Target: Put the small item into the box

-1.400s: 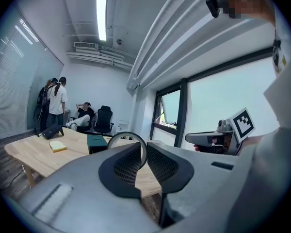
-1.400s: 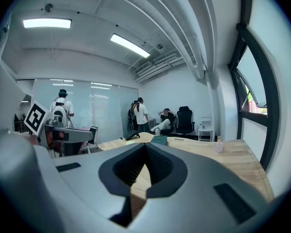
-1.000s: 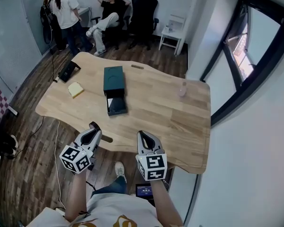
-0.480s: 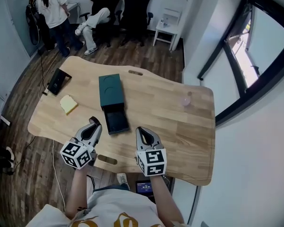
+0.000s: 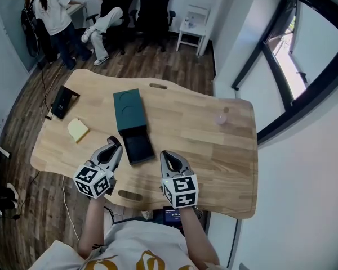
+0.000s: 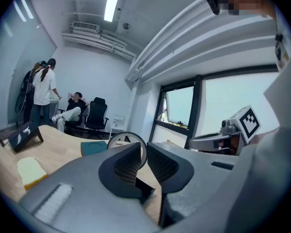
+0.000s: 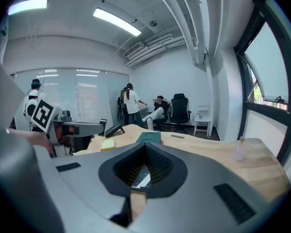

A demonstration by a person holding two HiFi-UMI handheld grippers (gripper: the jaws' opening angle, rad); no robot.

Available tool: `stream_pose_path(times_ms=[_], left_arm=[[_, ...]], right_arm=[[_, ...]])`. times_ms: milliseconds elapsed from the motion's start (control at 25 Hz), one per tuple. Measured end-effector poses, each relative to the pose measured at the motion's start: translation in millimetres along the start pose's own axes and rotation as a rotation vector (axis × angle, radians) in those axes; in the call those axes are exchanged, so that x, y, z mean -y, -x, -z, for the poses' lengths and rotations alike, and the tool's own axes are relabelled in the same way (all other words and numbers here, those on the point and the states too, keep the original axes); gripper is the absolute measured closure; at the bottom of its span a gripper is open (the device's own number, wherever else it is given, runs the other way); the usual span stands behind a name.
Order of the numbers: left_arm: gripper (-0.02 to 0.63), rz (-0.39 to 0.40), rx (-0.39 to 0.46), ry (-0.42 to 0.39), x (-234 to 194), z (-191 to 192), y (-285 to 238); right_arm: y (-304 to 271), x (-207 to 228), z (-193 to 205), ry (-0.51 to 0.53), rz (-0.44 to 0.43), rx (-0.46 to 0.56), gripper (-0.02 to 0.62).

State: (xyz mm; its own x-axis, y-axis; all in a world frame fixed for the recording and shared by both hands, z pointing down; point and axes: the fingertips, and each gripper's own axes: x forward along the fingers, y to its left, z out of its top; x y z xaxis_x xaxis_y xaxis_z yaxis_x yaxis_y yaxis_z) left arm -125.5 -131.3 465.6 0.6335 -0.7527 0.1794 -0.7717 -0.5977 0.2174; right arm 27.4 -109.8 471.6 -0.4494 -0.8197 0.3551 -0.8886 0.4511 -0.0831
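Left claw [image 6: 142, 151] pinches a thin ring [image 6: 126, 133] just short of the dark green box [image 5: 128, 106], its drawer [image 5: 136, 145] pulled open on the bench [image 5: 203, 145]. The right claw [image 7: 144, 146] is closed and empty. The ring is best carried low over the drawer before release. The claw masks its lower half.
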Motion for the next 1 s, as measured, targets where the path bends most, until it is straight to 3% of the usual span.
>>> stream_pose_path(times_ms=[80,320,600,1000], left_arm=[[0.565,0.018,-0.014,-0.043,4.7,-3.8,-5.0],[0.565,0.015,-0.018,-0.059,0.2,-11.1,-8.5],[0.565,-0.007,-0.011,-0.041,-17.4,-18.8,-14.7],[0.565,0.003,-0.044,0.019,-35.7,-1.8,-47.0]], right_arm=[[-0.8,5.2,0.1,-0.013,0.017,-0.001,0.594],[-10.2,11.5,-4.7,-0.03,0.024,0.011,0.594],[-31.6,11.6,-7.8,-0.022,-0.015,0.01,0.594],[-61.5,36.7,3.4,-0.047,-0.014,-0.028,0.594]])
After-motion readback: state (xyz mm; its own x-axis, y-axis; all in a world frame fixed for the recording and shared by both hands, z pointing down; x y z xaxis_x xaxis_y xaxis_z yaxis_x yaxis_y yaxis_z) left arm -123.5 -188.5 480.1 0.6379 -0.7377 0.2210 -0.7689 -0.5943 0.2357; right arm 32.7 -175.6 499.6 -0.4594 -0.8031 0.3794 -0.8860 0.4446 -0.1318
